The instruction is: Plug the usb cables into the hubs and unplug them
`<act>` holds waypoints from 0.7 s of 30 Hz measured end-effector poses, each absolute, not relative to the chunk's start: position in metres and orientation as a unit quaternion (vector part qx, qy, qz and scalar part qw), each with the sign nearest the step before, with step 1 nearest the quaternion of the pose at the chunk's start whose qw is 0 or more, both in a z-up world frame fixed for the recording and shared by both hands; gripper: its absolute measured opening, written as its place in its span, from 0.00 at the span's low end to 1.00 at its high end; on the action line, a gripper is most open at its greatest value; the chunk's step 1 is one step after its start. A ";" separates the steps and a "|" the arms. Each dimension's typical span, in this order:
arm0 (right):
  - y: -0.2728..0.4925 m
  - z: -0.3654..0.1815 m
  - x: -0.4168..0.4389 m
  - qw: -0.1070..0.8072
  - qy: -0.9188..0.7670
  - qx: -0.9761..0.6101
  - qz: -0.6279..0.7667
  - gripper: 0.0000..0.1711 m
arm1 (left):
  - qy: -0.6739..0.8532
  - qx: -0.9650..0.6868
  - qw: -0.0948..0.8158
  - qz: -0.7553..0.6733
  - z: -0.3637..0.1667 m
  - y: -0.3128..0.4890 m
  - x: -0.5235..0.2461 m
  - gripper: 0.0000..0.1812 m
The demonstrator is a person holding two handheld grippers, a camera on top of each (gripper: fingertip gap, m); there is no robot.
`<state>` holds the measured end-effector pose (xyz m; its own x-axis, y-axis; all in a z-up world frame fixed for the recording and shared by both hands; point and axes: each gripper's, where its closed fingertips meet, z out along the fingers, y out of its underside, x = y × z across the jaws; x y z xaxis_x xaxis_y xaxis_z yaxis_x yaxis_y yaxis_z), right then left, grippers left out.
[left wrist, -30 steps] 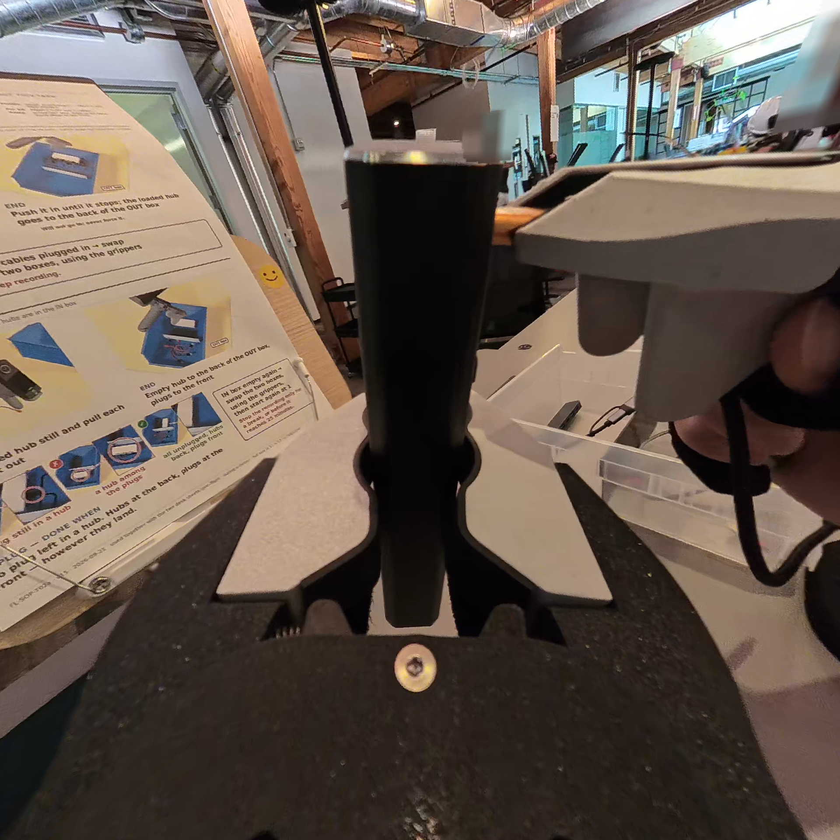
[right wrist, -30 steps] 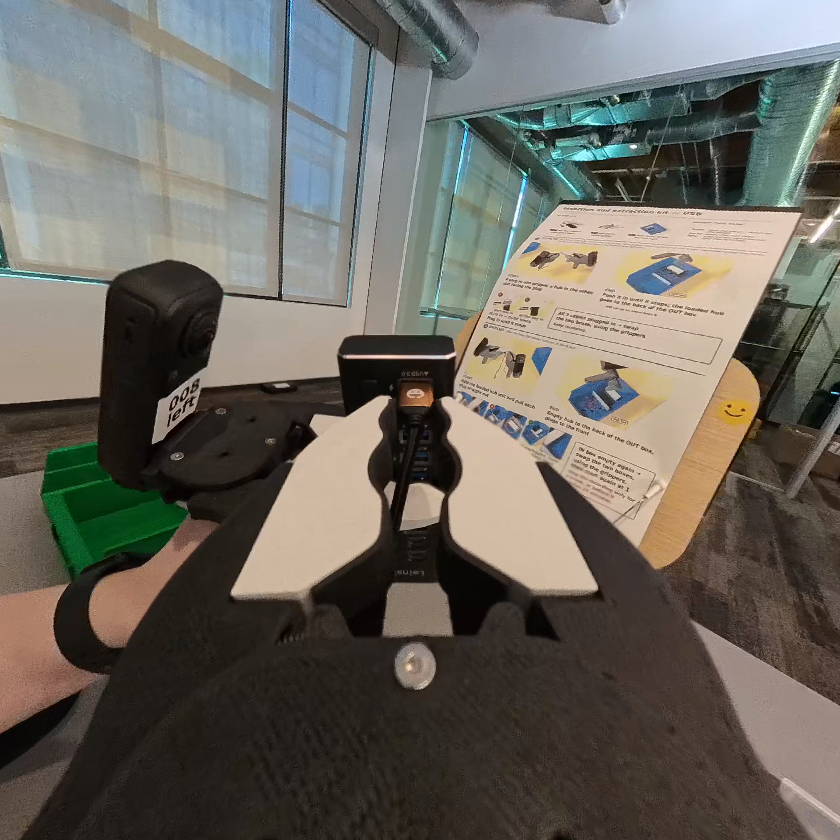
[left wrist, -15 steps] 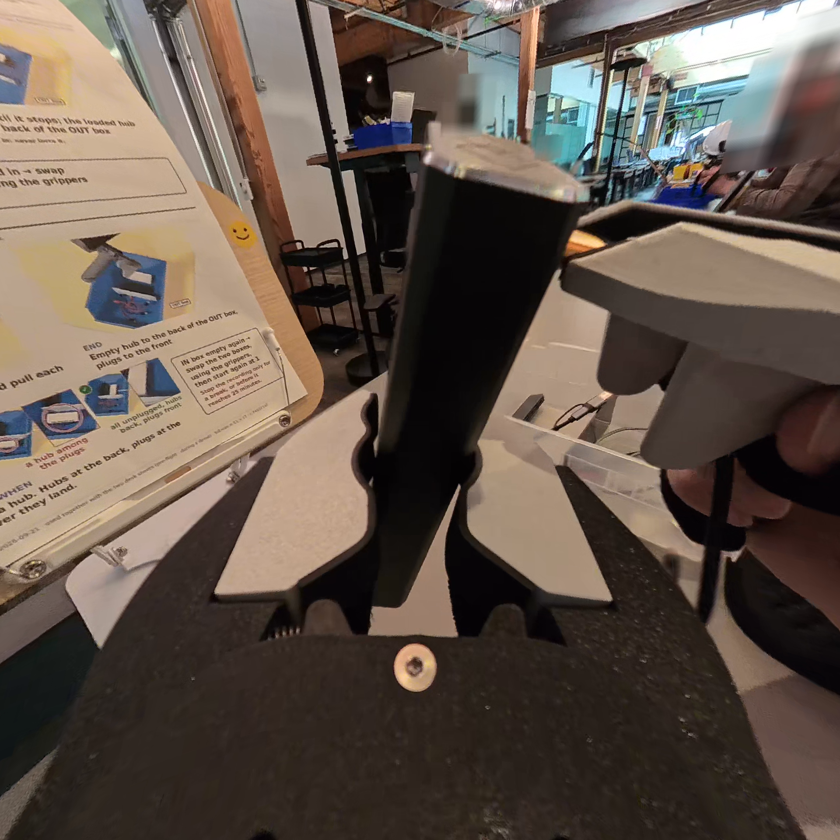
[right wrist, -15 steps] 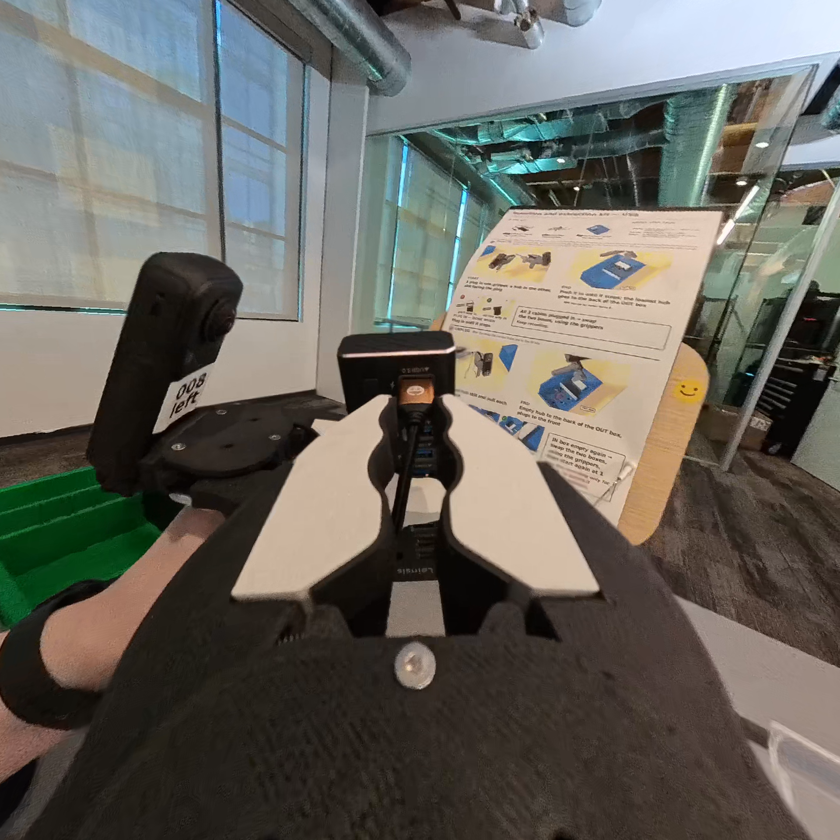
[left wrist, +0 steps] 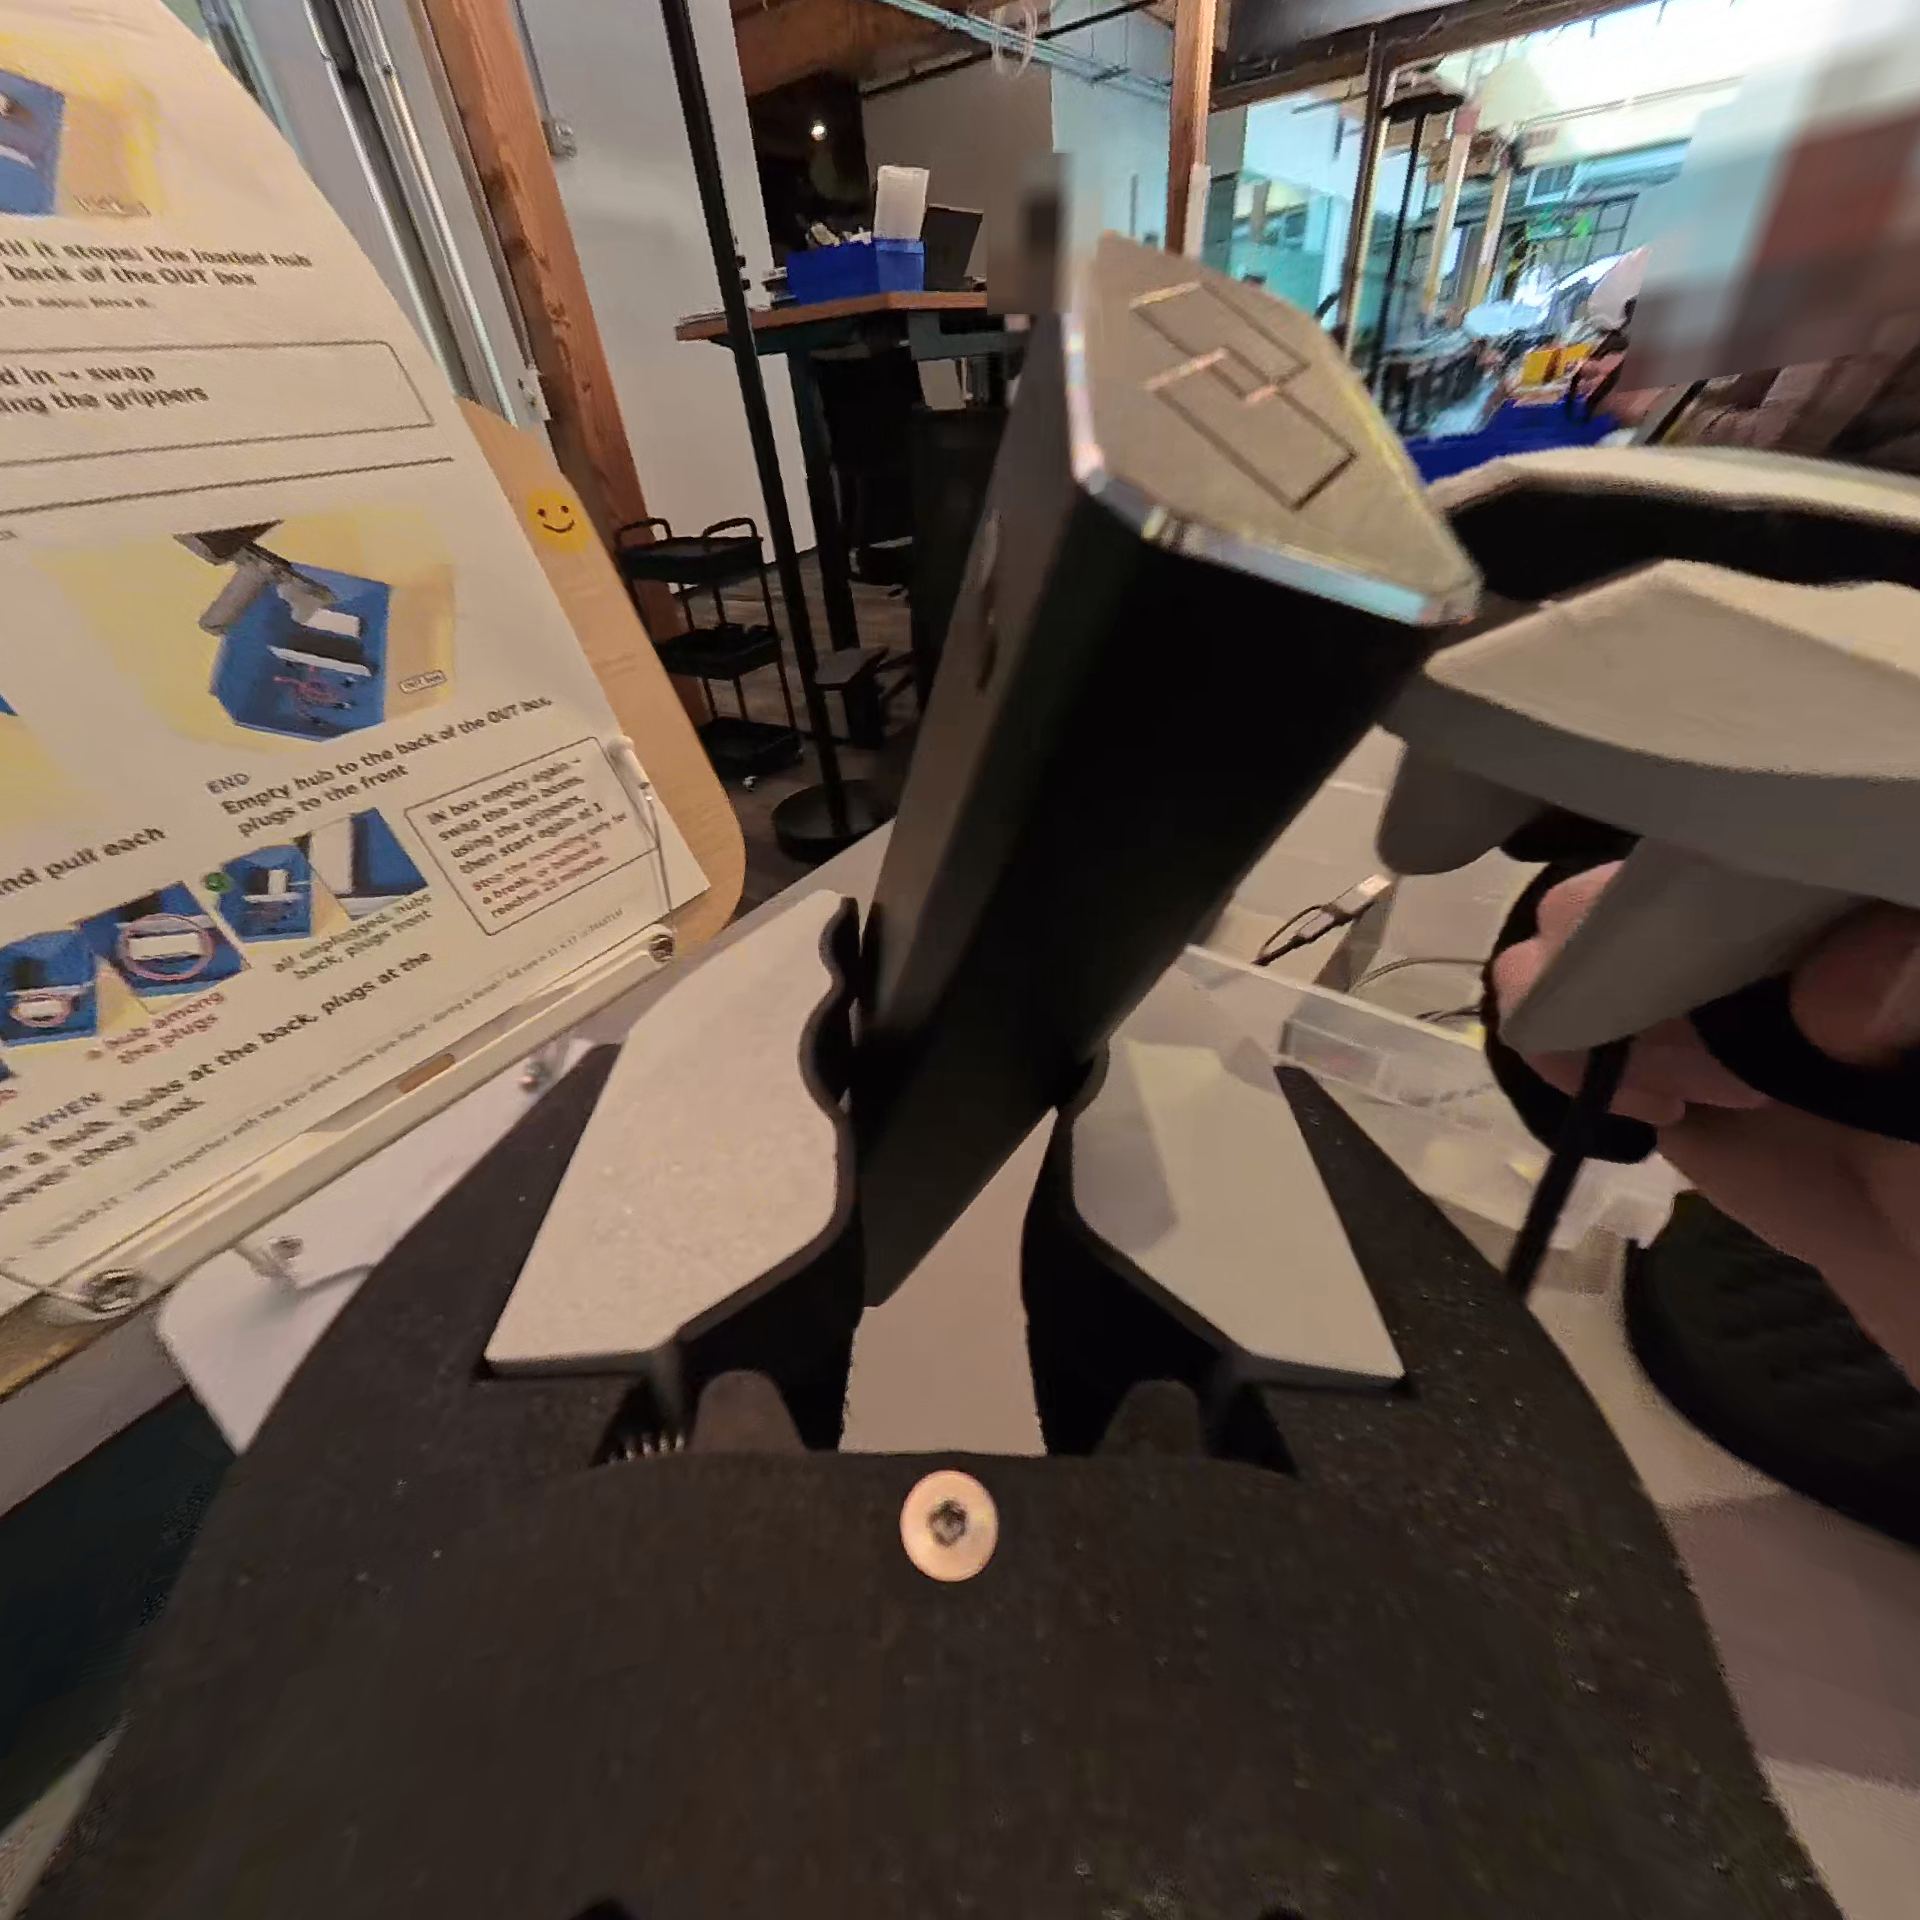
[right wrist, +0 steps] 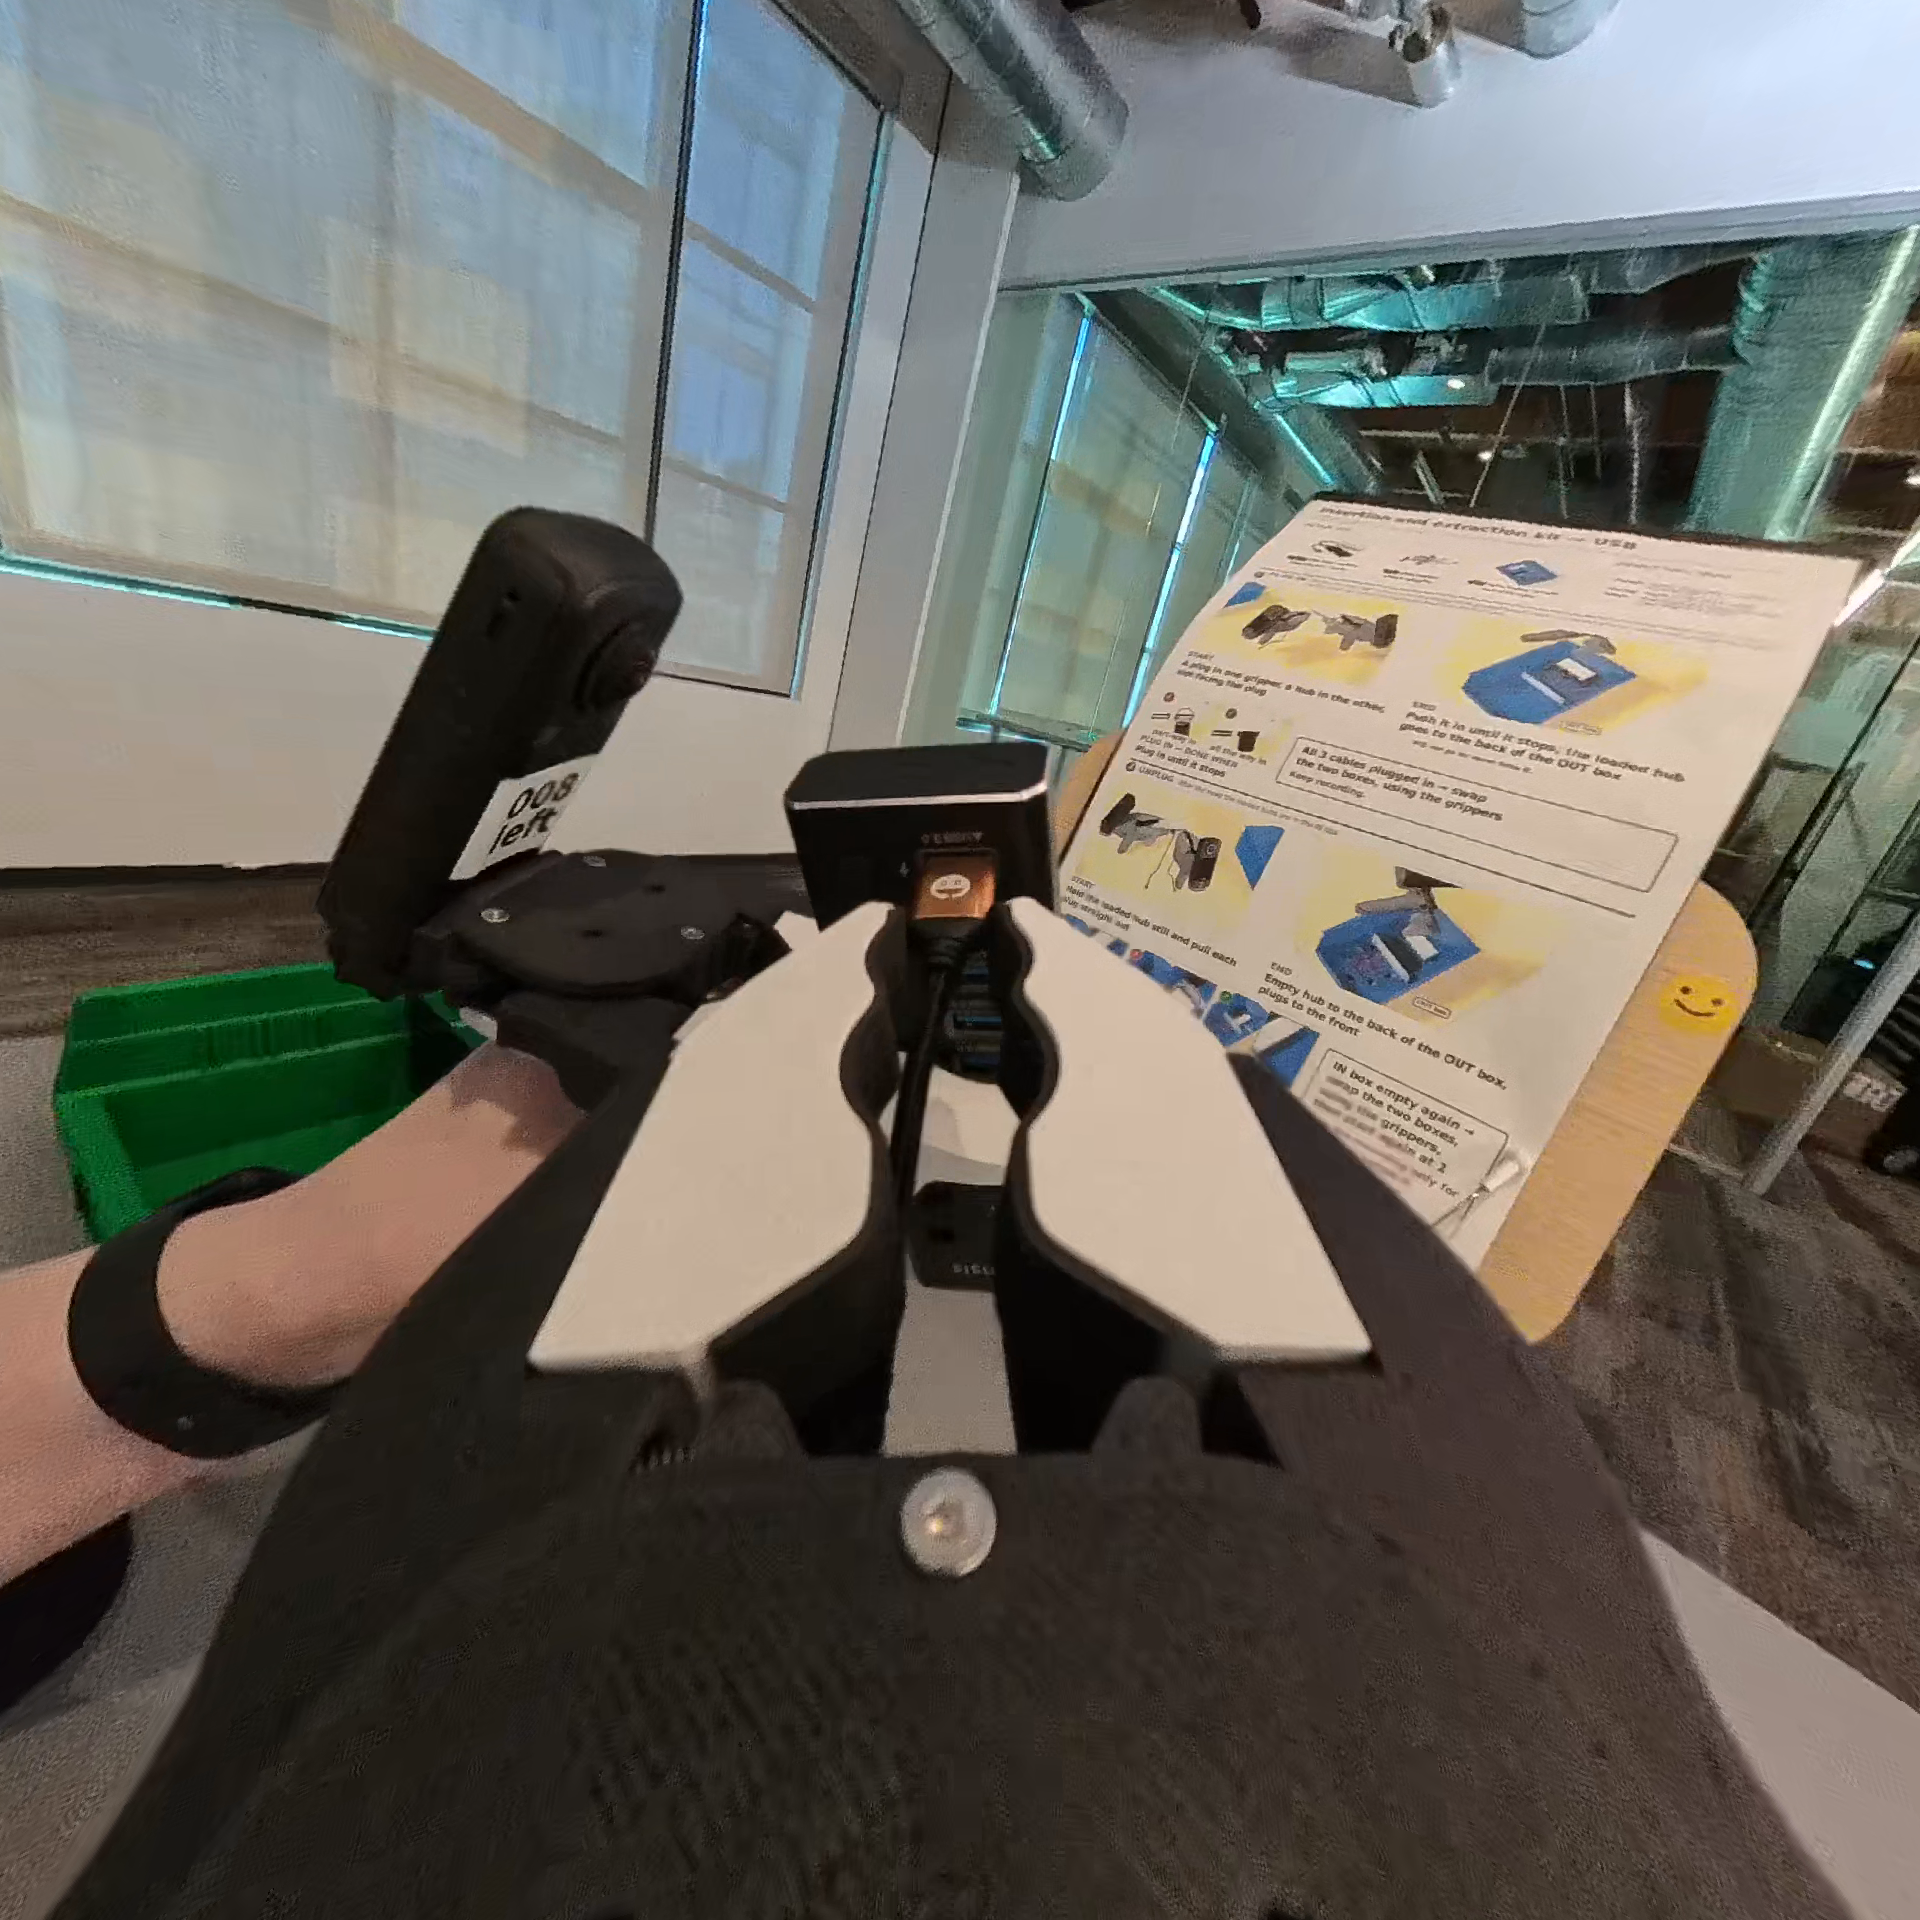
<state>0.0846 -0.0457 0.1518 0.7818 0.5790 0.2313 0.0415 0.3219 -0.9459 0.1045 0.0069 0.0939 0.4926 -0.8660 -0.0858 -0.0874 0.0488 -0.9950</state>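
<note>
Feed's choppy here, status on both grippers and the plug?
Left gripper shut on hub. Right gripper shut on plug, seated in hub. Nothing in the way.

Printed instruction poster (right wrist: 1455, 862) on a wooden board has readable writing, and so does a small white sticker (right wrist: 530, 816) on the black camera (right wrist: 499, 748).

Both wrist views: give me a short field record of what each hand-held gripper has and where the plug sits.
left hand-held gripper: shut on the black rectangular USB hub, hub tilted right
right hand-held gripper: shut on the orange metal USB plug
plug state: seated in the hub's top port
cable: black cable runs back between the fingers
backdrop: printed instruction board
</note>
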 end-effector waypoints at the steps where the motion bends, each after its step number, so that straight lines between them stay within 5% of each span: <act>1: -0.047 0.153 0.085 0.764 -0.287 -0.552 0.171 0.10 | 0.388 -0.610 0.603 -0.337 0.094 0.004 0.106 0.18; 13: -0.031 0.141 0.074 0.774 -0.117 -0.607 0.138 0.09 | 0.365 -0.650 0.582 -0.326 0.081 0.023 0.094 0.19; 21: -0.052 0.166 0.067 0.797 -0.227 -0.556 0.065 0.09 | 0.437 -0.600 0.573 -0.347 0.100 -0.008 0.098 0.17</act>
